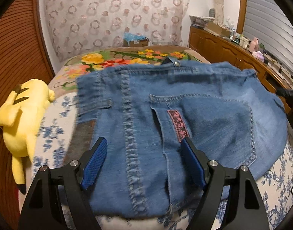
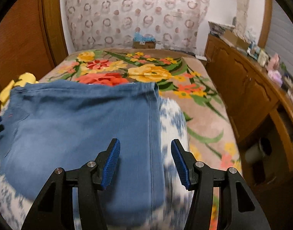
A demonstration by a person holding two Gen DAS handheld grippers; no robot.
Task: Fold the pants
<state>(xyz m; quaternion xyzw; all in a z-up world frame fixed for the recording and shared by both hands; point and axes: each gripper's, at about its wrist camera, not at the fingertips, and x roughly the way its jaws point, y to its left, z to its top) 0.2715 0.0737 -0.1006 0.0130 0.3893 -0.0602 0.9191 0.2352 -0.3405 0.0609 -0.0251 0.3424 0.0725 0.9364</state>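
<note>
While the folded blue denim pants (image 1: 175,115) lie on the flowered bed (image 2: 194,99), left tool (image 1: 143,143) and right tool (image 2: 145,145) hover above them, spread and empty, seemingly positioning for another fold.

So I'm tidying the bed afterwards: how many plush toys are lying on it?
1: a yellow plush toy on the bed's left edge, beside the folded jeans, peeking out behind them in the right wrist view. Others may hide under the denim.

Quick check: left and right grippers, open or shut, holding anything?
Left gripper: open, holding nothing, above the jeans.
Right gripper: open, holding nothing, over the jeans' edge.
</note>
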